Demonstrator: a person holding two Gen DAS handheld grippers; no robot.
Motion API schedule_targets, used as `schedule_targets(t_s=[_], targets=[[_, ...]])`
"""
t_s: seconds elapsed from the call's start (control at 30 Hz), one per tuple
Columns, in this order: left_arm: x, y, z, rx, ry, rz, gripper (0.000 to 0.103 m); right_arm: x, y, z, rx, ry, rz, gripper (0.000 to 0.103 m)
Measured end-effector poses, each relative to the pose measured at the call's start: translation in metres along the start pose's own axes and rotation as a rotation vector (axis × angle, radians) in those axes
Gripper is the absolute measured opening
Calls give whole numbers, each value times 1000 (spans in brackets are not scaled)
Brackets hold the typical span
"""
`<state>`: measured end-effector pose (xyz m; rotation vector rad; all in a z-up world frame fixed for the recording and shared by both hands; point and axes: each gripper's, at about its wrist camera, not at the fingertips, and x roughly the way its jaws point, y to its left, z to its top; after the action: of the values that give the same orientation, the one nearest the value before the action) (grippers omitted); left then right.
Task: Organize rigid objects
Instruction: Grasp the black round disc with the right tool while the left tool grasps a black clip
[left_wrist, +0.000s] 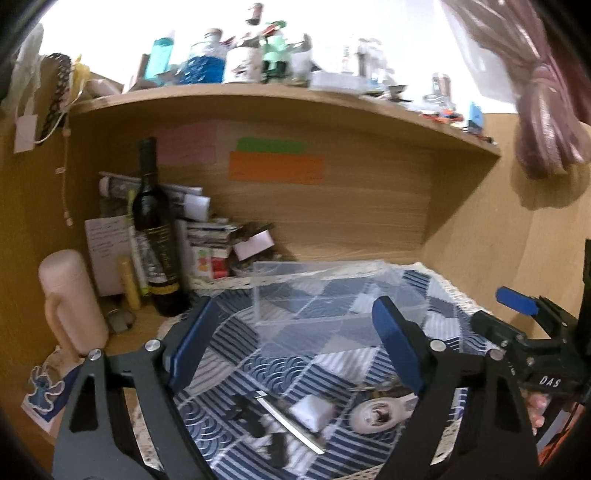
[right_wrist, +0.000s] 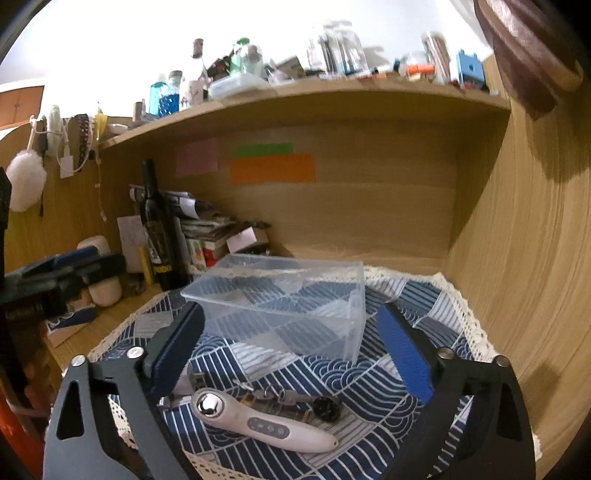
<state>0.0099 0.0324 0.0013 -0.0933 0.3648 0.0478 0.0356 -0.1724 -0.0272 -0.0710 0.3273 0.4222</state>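
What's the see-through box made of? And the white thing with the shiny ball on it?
The see-through box looks like clear, glossy plastic: the cloth's pattern shows through its walls. The white wand seems smooth plastic, and its ball tip looks like polished metal, since it mirrors the light.

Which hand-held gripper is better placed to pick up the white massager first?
Right. The right hand-held gripper is open, and the white massager lies unobstructed just below its fingers, near the clear box. The left hand-held gripper sees it only at its right finger's edge.
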Motion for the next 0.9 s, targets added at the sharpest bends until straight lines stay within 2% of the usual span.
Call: schedule_targets(t_s=[0.13, 0.3, 0.4, 0.63, 0.77, 0.9], targets=[[13, 17, -11, -17, 81, 17, 68, 12, -8, -10, 22, 62, 11, 75], [37, 31, -39, -30, 212, 23, 55, 29, -14, -27, 29, 157, 19, 63], [50, 36, -55, -40, 283, 20, 53, 39, -19, -38, 37, 220, 26, 57], [75, 43, -87, -68, 413, 10, 52, 53, -29, -58, 46, 331, 12, 52], [90, 46, -97, -81, 461, 18, 52, 63, -28, -62, 46, 368, 9, 52], [98, 50, -100, -83, 469, 37, 52, 77, -28, -63, 50, 405, 17, 52]])
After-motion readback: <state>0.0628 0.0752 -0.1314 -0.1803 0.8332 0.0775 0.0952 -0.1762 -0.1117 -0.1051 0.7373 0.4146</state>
